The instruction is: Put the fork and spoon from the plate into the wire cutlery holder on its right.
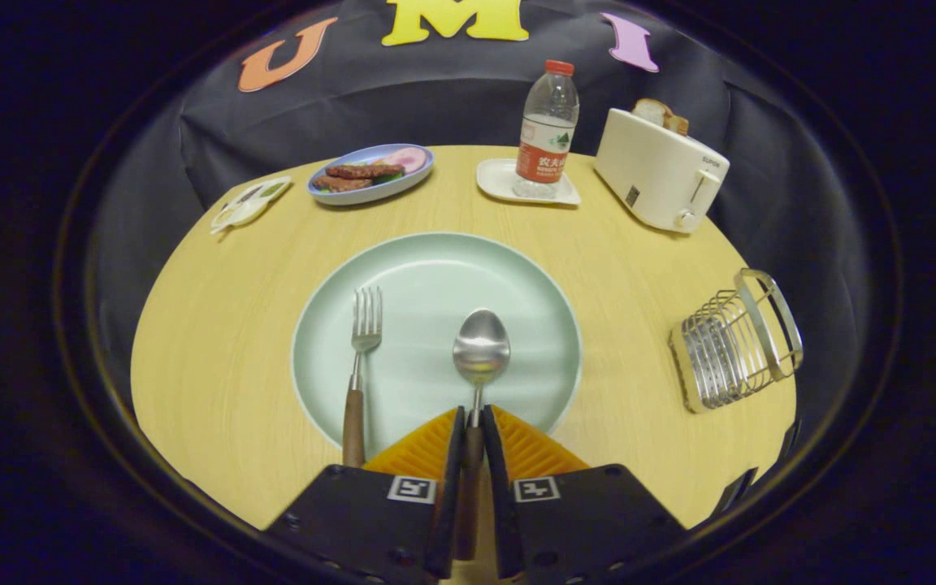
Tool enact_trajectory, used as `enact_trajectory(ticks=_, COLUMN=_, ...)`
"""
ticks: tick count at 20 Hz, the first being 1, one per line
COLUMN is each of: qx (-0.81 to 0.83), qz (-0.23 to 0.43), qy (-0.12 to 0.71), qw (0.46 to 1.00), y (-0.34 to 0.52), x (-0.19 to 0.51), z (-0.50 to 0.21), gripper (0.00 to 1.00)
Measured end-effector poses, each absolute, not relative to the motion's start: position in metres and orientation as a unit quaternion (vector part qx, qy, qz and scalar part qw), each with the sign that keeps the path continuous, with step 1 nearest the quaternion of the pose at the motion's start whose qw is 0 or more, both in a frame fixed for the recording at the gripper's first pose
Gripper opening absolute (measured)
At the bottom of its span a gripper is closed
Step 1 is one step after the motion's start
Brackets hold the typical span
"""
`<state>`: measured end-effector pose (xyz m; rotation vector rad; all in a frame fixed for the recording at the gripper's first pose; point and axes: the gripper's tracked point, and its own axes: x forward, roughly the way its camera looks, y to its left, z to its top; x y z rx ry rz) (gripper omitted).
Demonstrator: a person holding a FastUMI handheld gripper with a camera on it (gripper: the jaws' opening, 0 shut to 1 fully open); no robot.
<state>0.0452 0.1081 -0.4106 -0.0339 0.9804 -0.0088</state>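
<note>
Desk (216, 325) of pale wood carries a green plate (435, 268) at its middle, with the wire cutlery holder (732, 341) well apart to the right. Fork (358, 366) lies on the plate's left side. Spoon (480, 353) lies beside it, its wooden handle clamped between the fingers (470, 431).

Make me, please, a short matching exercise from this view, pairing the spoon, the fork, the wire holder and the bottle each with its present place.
Things:
1. spoon
2. fork
3. wire cutlery holder
4. water bottle

Places:
A. standing on a small white tray
B. lying free on the green plate, left of the fingers
C. handle clamped in the gripper
D. on the table, right of the plate

Pairs: 1-C, 2-B, 3-D, 4-A
</note>
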Motion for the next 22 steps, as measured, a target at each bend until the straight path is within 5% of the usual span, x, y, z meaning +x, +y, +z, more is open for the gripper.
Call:
enact_trajectory(ticks=1, qx=-0.013, qz=-0.001, qy=0.474, qw=0.880, y=0.108, x=0.044, z=-0.411, gripper=0.14)
enact_trajectory(ticks=22, qx=0.026, qz=0.071, qy=0.438, qw=0.896, y=0.034, x=0.027, z=-0.287, gripper=0.14)
